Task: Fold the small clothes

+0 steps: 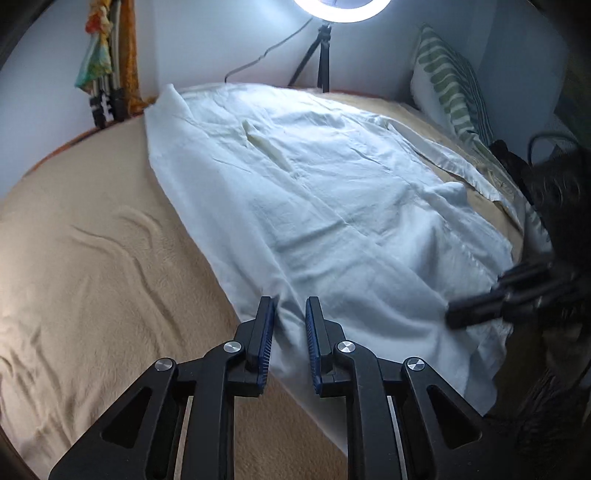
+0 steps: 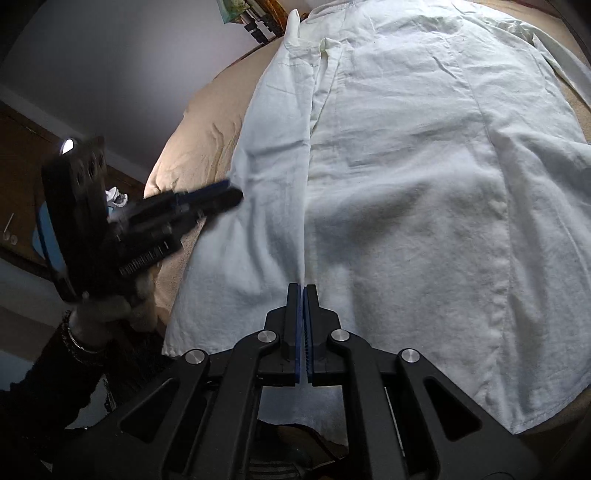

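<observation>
A white button shirt lies spread on a beige bed cover, collar at the far end; it fills the right wrist view. My left gripper is open, its jaws either side of the shirt's near left hem edge, holding nothing. It also shows blurred in the right wrist view at the shirt's left edge. My right gripper is shut, its tips at the shirt's front placket near the hem; whether cloth is pinched I cannot tell. It shows blurred in the left wrist view.
A ring light on a tripod stands behind the bed. A green striped pillow leans at the far right. Colourful cloth and poles hang at the far left wall. The floor lies left of the bed in the right wrist view.
</observation>
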`<state>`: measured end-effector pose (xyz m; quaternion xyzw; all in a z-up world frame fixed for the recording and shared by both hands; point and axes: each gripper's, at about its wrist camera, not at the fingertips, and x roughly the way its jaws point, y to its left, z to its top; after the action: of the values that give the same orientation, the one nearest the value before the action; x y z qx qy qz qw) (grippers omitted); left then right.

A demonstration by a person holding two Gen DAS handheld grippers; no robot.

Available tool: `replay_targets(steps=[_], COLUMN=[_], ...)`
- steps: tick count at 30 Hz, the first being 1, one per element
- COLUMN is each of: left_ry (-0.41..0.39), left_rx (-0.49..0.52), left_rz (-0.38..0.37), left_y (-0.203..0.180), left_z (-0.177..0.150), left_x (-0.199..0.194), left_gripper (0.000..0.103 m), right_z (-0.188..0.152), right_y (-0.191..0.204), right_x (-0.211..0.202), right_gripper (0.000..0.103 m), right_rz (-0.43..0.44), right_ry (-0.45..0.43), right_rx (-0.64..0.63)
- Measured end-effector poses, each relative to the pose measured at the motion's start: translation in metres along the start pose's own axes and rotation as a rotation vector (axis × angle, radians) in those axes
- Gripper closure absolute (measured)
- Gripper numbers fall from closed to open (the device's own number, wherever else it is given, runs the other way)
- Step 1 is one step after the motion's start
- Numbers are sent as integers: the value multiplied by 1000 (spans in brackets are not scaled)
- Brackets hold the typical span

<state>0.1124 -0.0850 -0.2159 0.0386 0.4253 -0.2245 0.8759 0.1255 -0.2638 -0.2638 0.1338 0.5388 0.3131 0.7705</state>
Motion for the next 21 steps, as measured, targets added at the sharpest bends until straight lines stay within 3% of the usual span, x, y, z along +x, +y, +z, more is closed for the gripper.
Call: replay_targets(steps=[7,10,13,15,21], left_ry=[-37,-33,12,12,57], left_rx=[52,83,127,191,121], left_rz=[41,36,19,47,-37], left_y=[-30,-43,-52,-61,-61], left_z=[-36,-46,-57,-61,-44], left_x=[-36,-45,-40,-40,-46], left_gripper=[89,89,89,88,89], right_z=[3,4,5,5,15], right_y=[-20,-42,-75,-95,-175], right_x=[-45,-73,-106,-129,-194], right_gripper=[99,98,85,67,62], right_rz=[-4,-46,-97,-168,-323], right_ry=[-130,-190,-244,-292,-397], right_rx=[18,38,89,100,191])
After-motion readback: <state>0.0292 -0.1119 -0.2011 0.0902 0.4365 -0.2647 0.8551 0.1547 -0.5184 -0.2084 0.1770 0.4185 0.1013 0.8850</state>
